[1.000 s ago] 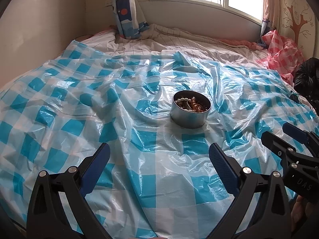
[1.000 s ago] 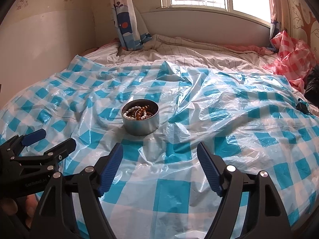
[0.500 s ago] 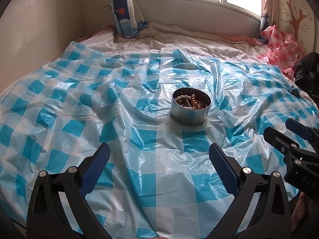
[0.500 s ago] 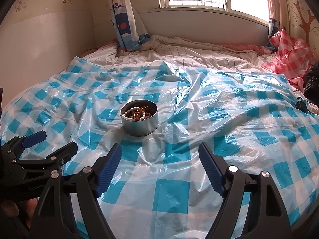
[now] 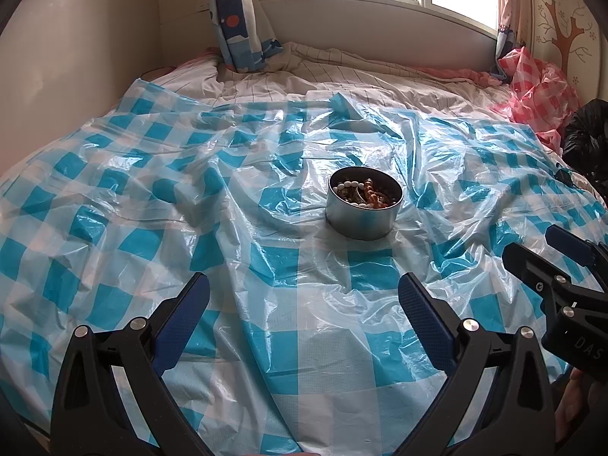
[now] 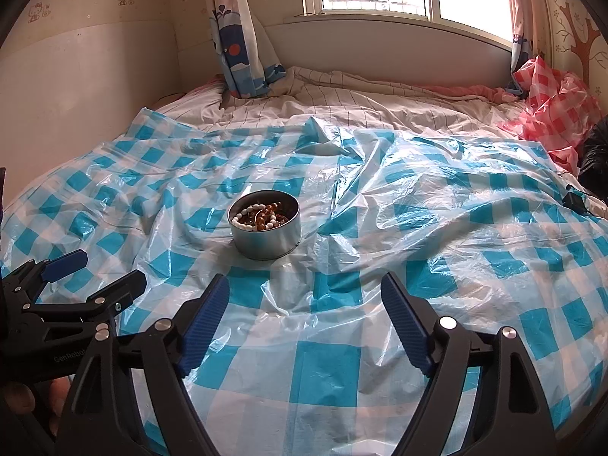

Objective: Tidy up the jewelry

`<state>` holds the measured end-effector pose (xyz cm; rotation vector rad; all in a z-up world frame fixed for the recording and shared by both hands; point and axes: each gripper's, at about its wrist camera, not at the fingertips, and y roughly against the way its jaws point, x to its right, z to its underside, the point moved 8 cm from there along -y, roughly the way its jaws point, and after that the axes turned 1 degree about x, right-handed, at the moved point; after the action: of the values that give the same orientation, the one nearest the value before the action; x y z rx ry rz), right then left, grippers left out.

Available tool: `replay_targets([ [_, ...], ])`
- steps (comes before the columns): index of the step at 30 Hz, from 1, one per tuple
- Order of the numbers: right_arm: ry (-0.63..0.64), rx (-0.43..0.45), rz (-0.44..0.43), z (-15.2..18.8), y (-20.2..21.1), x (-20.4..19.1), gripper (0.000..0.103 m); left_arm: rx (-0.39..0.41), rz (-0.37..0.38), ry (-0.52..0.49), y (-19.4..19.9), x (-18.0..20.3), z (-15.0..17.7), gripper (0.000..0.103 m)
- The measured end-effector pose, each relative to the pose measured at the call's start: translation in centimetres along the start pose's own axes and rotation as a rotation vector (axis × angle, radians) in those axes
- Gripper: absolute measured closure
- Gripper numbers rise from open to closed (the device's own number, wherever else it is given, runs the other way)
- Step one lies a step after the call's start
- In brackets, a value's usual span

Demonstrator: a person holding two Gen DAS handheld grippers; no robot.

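Sitting upright on the blue-checked plastic sheet (image 5: 266,349), the round metal tin (image 5: 363,211) holds white and amber bead strings (image 6: 262,214). Left gripper (image 5: 304,315): jaws wide apart, empty, short of the tin. Right gripper (image 6: 304,317): jaws opening, nothing between them. Its body reads "DAS" in the left view; the right view shows "GenRobot", partly cut off, on the left one.

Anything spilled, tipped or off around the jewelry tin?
Nothing stands out. The round tin sits upright on the crumpled checked plastic sheet, bead bracelets heaped inside, none seen on the sheet.
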<state>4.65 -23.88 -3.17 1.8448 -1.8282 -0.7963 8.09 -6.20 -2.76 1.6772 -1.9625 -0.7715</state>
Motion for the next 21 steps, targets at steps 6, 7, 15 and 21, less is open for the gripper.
replay_targets([
  [6,-0.001,0.001,0.000,0.00,0.00,-0.02,0.024,-0.008,0.000,-0.007,-0.12,0.11,0.07,0.008],
  [7,0.000,0.000,0.000,0.00,-0.02,-0.02,0.024,-0.009,0.001,-0.005,-0.13,0.12,0.07,0.008],
  [15,0.000,0.000,0.001,0.01,-0.03,-0.04,0.024,-0.020,0.037,-0.012,-0.27,0.56,0.05,0.008],
  [21,-0.002,0.001,0.000,-0.02,-0.04,0.03,0.023,0.030,0.069,0.008,0.42,0.34,-0.33,0.008],
])
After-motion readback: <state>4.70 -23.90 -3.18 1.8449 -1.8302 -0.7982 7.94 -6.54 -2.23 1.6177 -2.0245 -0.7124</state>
